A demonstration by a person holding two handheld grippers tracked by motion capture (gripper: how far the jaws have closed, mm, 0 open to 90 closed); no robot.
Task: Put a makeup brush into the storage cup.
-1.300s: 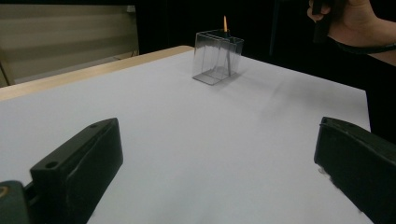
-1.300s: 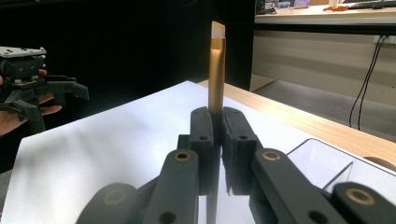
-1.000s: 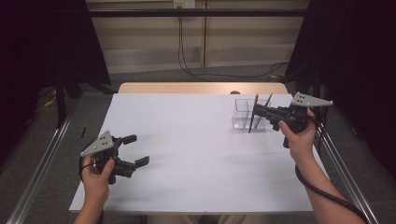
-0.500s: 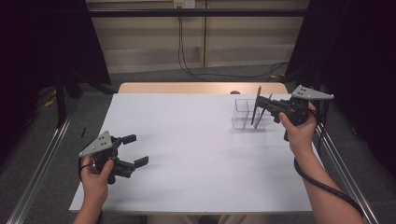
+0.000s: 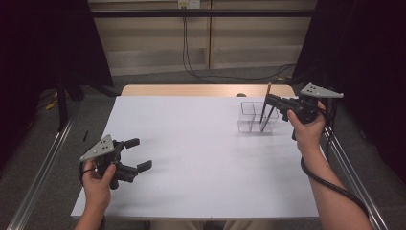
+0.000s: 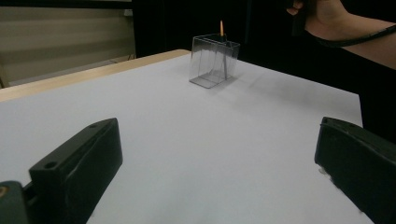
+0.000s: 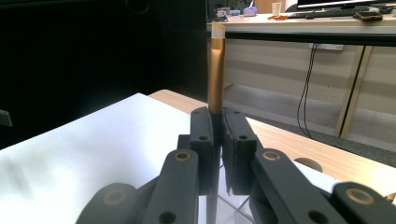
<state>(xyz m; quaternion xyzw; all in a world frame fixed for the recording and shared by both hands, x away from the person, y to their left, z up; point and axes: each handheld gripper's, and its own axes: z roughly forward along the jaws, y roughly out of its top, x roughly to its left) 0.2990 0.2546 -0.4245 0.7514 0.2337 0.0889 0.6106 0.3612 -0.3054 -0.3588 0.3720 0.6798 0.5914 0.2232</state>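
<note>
A clear plastic box (image 5: pixel 248 116) with two compartments stands at the table's right side. My right gripper (image 5: pixel 269 99) is shut on a brown pencil (image 5: pixel 266 98), held nearly upright with its lower end inside the box. In the right gripper view the pencil (image 7: pixel 215 70) rises from between the closed jaws of that gripper (image 7: pixel 218 135). A second dark stick (image 5: pixel 269 119) leans inside the box. At the near left my left gripper (image 5: pixel 139 154) hovers open with nothing in it. In the left gripper view its jaws stand wide apart (image 6: pixel 217 172), facing the box (image 6: pixel 208 70).
The white table top (image 5: pixel 201 153) has a wooden strip (image 5: pixel 191 90) along its far edge. Metal rails (image 5: pixel 43 167) run along both sides. A cable (image 5: pixel 330 184) trails from my right gripper over the forearm.
My right gripper has shifted slightly right and up with the pencil, which now stands more upright over the box. The left gripper has not moved.
</note>
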